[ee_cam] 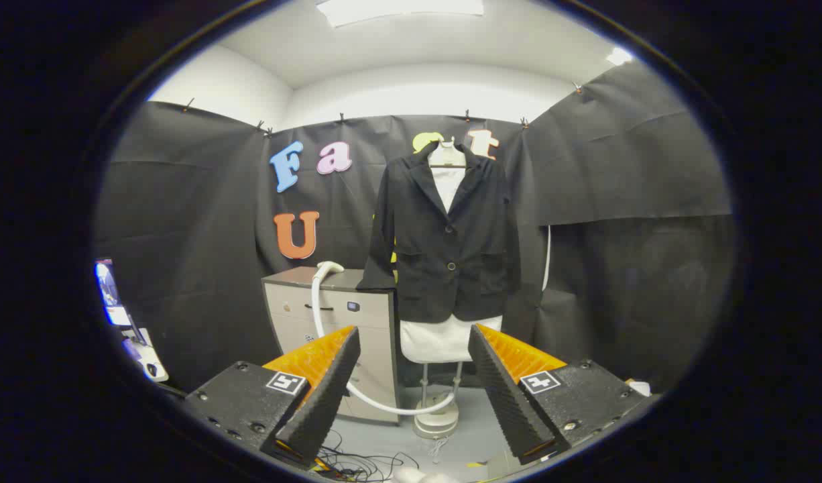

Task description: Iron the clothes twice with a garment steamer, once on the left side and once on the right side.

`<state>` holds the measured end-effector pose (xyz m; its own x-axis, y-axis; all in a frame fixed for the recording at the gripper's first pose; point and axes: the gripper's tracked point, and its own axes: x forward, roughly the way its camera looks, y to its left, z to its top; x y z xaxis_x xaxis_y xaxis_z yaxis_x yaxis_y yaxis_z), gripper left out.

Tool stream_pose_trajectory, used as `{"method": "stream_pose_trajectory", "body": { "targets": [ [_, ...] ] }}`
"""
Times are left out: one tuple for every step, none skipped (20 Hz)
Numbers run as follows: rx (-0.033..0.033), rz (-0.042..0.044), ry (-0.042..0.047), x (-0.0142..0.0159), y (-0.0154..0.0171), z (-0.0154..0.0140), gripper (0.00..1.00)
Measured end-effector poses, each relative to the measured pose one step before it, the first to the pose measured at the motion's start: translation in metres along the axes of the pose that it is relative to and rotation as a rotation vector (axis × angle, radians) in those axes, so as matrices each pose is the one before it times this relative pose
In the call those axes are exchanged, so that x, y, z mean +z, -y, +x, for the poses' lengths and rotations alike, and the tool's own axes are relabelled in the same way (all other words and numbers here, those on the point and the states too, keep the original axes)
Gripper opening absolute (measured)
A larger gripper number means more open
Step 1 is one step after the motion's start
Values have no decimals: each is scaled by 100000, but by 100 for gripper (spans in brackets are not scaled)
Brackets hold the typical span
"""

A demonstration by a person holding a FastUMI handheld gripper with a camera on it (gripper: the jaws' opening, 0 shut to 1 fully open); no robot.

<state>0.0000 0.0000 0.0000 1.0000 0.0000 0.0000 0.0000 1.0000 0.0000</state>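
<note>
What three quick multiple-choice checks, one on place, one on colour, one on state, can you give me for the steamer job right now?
1. Where is the steamer head?
A. On the cabinet, left of the jacket
B. Between the fingers
C. On the floor by the stand

2. What colour is the jacket?
A. White
B. Black
C. Grey

3. How is the gripper?
A. Shut on the hose
B. Shut on a sleeve
C. Open, holding nothing

Answers:
1 A: the head lies on the cabinet top, and its hose loops down to the floor.
2 B: the jacket is black, buttoned over a white form.
3 C: the fingers stand wide apart, with the form's stand seen far beyond them.
</note>
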Motion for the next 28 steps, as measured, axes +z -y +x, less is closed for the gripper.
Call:
{"method": "stream_pose_trajectory", "body": {
  "targets": [
    [-214, 85, 264, 63, -20, -62, 100],
    [-82, -1, 363, 5, 48, -86, 100],
    [67, -33, 164, 103, -159, -67, 100],
    [-142, -268, 47, -80, -90, -43, 100],
    [95, -248, 124, 87, -128, 21, 100],
    [58, -201, 244, -156, -51, -66, 100],
    [175, -236, 114, -24, -166, 10, 100],
    [213, -235, 70, -27, -226, 157, 100],
    [325, -152, -263, -30, -183, 202, 100],
    [20, 35, -295, -204, -103, 92, 100],
    [136, 176, -124, -22, -170, 150, 100],
    [166, 94, -486, -101, -208, 227, 100],
    [25, -155, -114, -20, -186, 313, 100],
    [-144, -219, -289, 100, -34, 390, 100],
    [-28, 8, -99, 93, -116, 557, 100],
    [-62, 133, -218, 155, -81, 490, 100],
    [-37, 232, -434, 210, -195, 707, 100],
    [134, 410, 64, 329, -190, 835, 100],
    [191, 141, 171, 625, -389, 1125, 100],
    [26, -135, -113, 519, -276, 1373, 100],
    [121, 170, 207, 606, -301, 1567, 100],
    [406, 490, 69, 584, -418, 1522, 100],
    [732, 360, -102, 504, -554, 1706, 100],
    [857, 630, 110, 682, -639, 1856, 100],
    [1545, 626, 266, 692, -823, 2006, 100],
    [1605, 242, -87, 617, -938, 2158, 100],
    [1509, 206, -343, 589, -786, 2186, 100],
    [1229, 397, -200, 654, -758, 2002, 100]
  ]
}}
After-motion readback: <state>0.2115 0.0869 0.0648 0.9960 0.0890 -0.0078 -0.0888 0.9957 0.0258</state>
